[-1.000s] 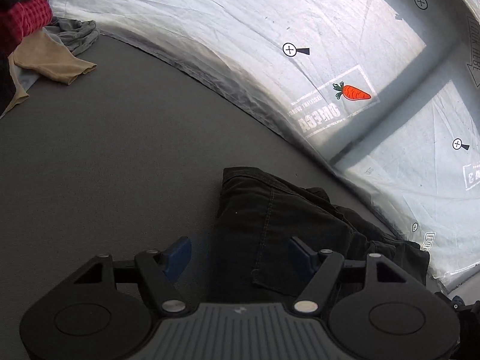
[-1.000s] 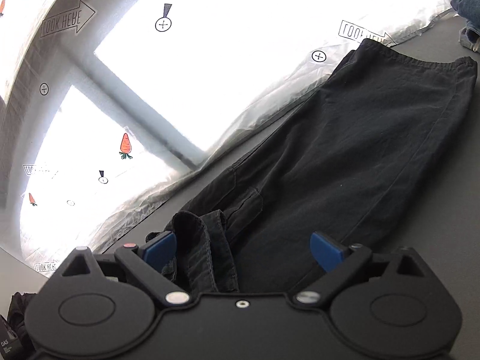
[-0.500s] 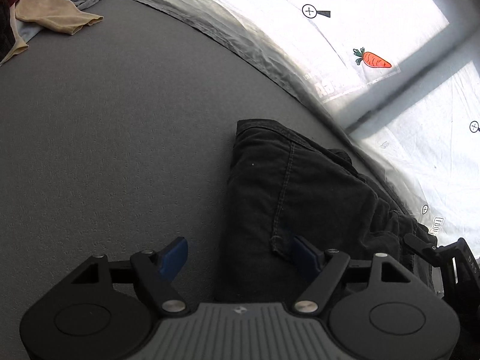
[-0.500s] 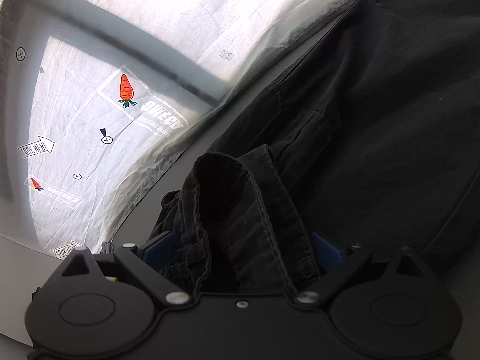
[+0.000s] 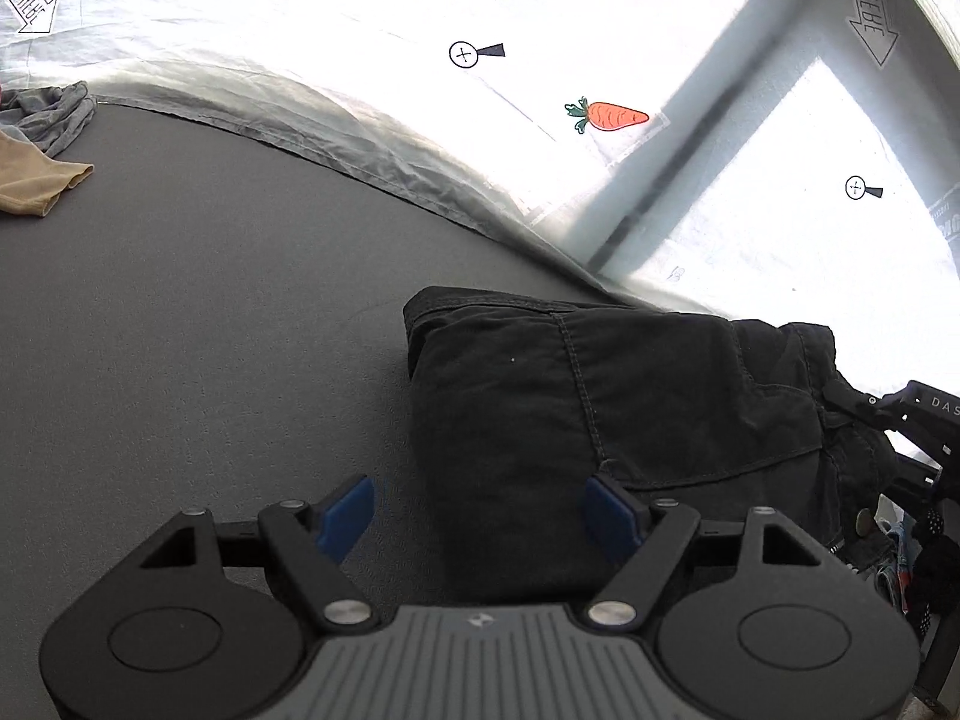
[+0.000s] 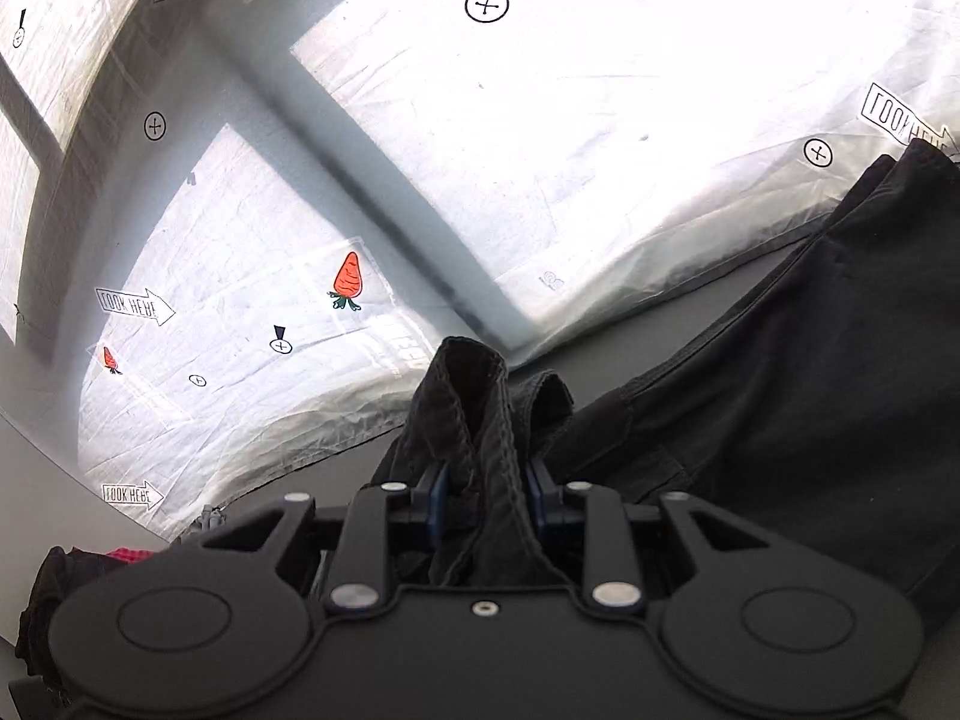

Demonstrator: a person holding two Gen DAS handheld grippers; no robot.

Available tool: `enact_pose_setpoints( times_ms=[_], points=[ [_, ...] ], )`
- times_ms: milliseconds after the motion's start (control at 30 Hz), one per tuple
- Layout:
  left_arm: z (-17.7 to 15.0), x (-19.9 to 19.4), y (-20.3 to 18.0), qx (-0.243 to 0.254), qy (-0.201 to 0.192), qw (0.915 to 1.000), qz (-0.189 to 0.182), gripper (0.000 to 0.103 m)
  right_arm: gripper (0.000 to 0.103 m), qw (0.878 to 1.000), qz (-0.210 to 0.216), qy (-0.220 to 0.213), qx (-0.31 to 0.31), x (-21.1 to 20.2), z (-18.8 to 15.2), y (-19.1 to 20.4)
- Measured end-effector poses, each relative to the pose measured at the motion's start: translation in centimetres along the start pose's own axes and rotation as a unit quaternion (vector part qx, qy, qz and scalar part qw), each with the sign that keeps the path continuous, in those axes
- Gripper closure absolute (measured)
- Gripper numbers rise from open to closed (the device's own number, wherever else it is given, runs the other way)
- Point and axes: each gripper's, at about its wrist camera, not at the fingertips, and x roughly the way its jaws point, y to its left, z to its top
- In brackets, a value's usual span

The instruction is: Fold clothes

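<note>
Black trousers (image 5: 600, 414) lie on the grey table (image 5: 210, 300), beside the white sheet (image 5: 750, 222). Left gripper (image 5: 480, 510): fingers spread wide and empty, the trousers' folded edge lying between and ahead of them. Right gripper (image 6: 485, 495): fingers closed on a bunched, stitched edge of the trousers, which stands up ahead of the fingertips; the rest of the garment extends to their right.

two grippers (image 5: 480, 516) (image 6: 485, 495) — one black trousers (image 5: 600, 408), three carrot stickers (image 6: 348, 279).
</note>
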Motion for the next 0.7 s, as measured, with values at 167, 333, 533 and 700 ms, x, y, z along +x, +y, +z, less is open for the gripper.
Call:
enact_pose_setpoints(
  times_ms=[167,333,533,700],
  points=[
    [-2.7,3.6,-1.1,0.015,0.047,0.9976,0.050,0.022,0.075,0.991,-0.115,0.046,-0.058,3.0,-0.7,-2.8],
    [-3.3,4.5,0.5,-0.016,0.060,0.9968,0.051,0.010,0.062,0.981,-0.159,0.071,-0.089,3.9,-3.9,-4.4],
    [-3.4,2.0,-0.9,0.013,0.037,0.9972,0.063,0.011,0.048,0.987,-0.148,0.043,-0.036,0.0,-3.4,-5.3],
    [-4.4,-1.6,-1.9,-0.007,0.015,0.9990,0.042,0.011,0.024,0.990,-0.138,0.007,0.000,-5.5,-4.5,-6.5]
  ],
)
